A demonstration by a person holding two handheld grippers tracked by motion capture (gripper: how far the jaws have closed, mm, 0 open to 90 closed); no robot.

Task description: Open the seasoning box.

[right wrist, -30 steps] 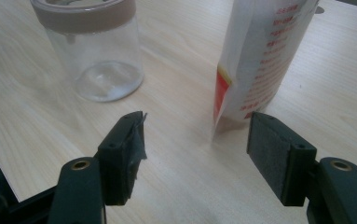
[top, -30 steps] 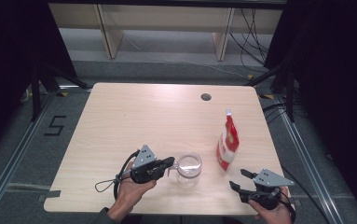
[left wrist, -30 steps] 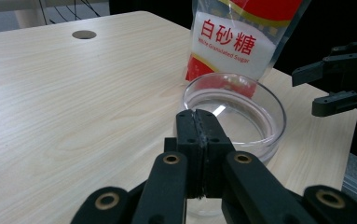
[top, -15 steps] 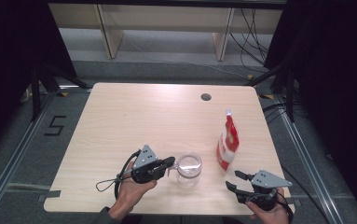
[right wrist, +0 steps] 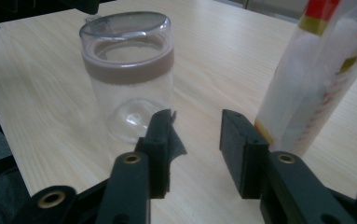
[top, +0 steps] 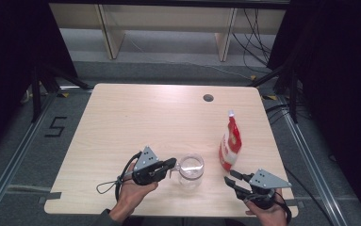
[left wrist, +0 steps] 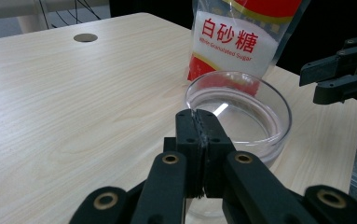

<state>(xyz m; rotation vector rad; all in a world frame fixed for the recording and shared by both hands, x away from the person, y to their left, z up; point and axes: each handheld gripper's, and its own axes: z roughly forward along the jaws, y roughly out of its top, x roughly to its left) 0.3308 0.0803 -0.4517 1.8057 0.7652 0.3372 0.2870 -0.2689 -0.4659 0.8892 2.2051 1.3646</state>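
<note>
Desk (top: 135, 113): light wood, 1 round hole (top: 208, 98) near far edge.

Jar (top: 190, 170): clear glass, open top, brownish band below rim. Stood upright near front edge of desk, between the 2 grippers. Looked empty.

Sugar bag (top: 230, 142): red & white pouch w/ white granules, upright, just behind & right of jar, not touching it in high view. In left gripper view the bag (left wrist: 241, 42) rose right behind jar (left wrist: 239, 109); label read "White Granulated Sugar".

Left gripper (top: 171, 164): held in left hand (top: 133, 193), lying about level, pointed right at jar. Jaws pinched tight together on jar's near rim; in left gripper view the pads met w/ the glass edge caught between them. Gripper (left wrist: 199, 130) held the jar steady on desk. Cable (top: 108, 184) looped off toward front-left.

Right gripper (top: 228, 178): in right hand (top: 265, 213) at front-right corner of desk, pointed left & a bit away, toward gap between jar & bag. Jaws had just been closing, narrow-to-mid gap, nothing between them. Right gripper view: gripper (right wrist: 197, 135) w/ jar (right wrist: 129, 70) ahead-left, bag (right wrist: 320, 70) ahead-right, both apart from the pads. Near bag's base, not touching.
</note>
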